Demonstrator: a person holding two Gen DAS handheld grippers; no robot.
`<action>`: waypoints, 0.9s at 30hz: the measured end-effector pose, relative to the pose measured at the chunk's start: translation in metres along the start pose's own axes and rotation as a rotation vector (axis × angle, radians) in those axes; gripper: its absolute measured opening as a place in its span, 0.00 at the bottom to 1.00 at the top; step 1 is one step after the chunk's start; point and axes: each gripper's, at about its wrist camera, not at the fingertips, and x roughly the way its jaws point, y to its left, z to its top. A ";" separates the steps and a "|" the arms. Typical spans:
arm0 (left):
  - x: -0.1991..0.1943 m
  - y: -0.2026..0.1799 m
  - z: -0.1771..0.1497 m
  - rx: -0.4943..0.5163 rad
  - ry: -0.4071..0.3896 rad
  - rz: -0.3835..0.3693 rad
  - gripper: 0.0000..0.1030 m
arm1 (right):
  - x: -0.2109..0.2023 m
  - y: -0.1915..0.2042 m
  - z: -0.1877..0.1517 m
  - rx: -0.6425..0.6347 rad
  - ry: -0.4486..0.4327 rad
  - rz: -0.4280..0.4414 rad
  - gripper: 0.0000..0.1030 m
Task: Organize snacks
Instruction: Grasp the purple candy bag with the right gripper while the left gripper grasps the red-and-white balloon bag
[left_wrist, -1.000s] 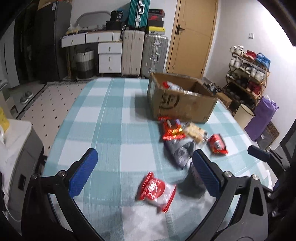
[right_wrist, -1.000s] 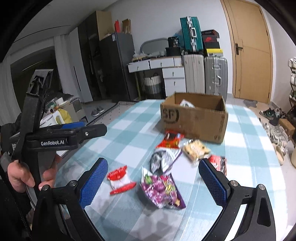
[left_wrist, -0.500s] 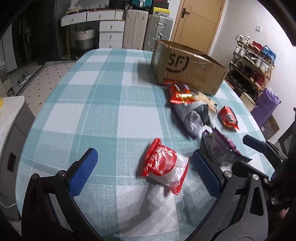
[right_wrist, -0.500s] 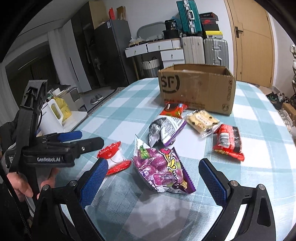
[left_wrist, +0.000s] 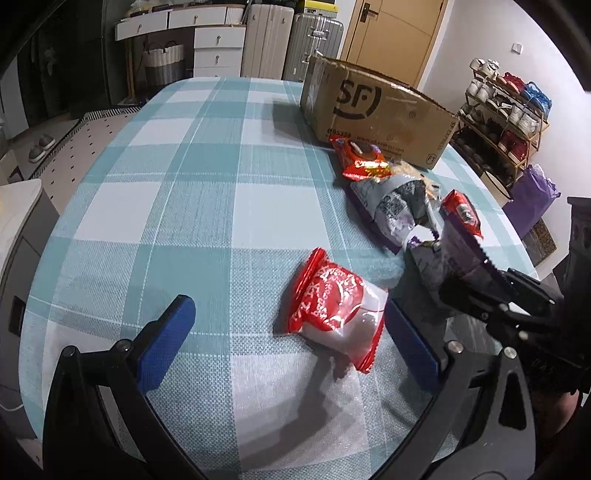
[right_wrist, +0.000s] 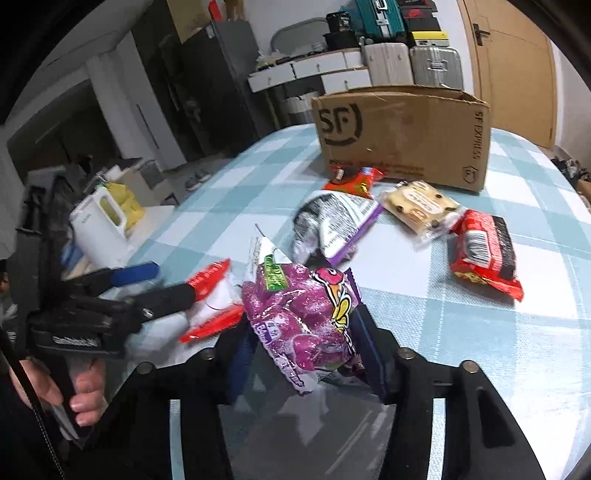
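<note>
My right gripper (right_wrist: 306, 347) is closing its jaws on a purple candy bag (right_wrist: 299, 314), which is crumpled between both fingers near the table's front edge. The same bag (left_wrist: 450, 254) shows at the right of the left wrist view, with black fingers on it. My left gripper (left_wrist: 284, 314) is open and low over the checked tablecloth. A red-and-white snack pack (left_wrist: 332, 306) lies between its fingers, close to the right one, untouched. An open cardboard box (right_wrist: 402, 136) marked SF stands at the back of the table.
In front of the box lie a silver-and-purple bag (right_wrist: 332, 221), a red-orange pack (right_wrist: 354, 177), a clear biscuit pack (right_wrist: 417, 206) and a red-and-black pack (right_wrist: 484, 251). A hand (right_wrist: 81, 395) holds the left gripper's handle. Off the table's right side stands a shoe rack (left_wrist: 509, 114).
Both grippers have come down toward the table. The right jaws, wide a moment ago, have closed in around the purple bag. The left gripper now straddles the red-and-white pack.
</note>
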 end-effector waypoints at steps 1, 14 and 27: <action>0.001 0.001 0.000 -0.007 0.006 -0.007 0.99 | -0.001 -0.001 -0.001 0.006 -0.003 0.003 0.43; 0.004 -0.001 -0.003 0.000 0.030 -0.020 0.99 | -0.018 -0.007 -0.004 0.051 -0.054 0.019 0.35; 0.019 -0.017 -0.003 0.057 0.066 0.001 0.99 | -0.033 -0.013 -0.011 0.080 -0.083 0.009 0.35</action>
